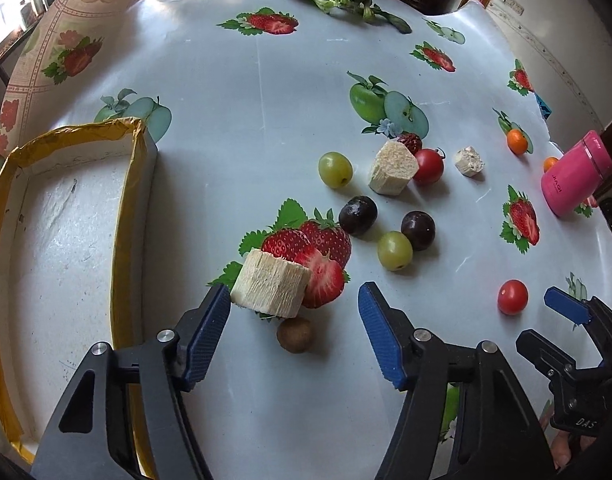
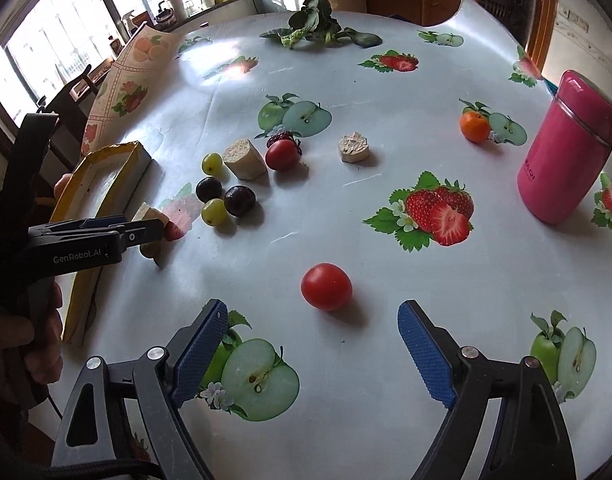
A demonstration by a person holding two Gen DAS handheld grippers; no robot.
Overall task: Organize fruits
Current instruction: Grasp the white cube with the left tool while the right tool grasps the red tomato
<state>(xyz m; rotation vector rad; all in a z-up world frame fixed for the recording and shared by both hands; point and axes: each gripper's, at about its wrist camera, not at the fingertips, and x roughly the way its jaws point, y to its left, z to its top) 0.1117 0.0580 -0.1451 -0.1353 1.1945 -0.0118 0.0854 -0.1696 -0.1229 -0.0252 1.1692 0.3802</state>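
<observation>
A shallow white tray [image 1: 66, 220] with yellow-taped rim sits empty at the left. The left gripper [image 1: 294, 312] has jaws apart around a fibrous pale chunk [image 1: 270, 288] and a small brown fruit [image 1: 294, 334], gripping neither. The right gripper [image 2: 311, 344] has jaws wide before a glossy round tomato [image 2: 326, 286] on the slick bench [image 2: 345, 208].

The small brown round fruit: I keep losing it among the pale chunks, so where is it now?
In the left wrist view the small brown fruit lies low at centre, right below the nearest pale chunk, between the open left hand-held gripper fingers.
</observation>
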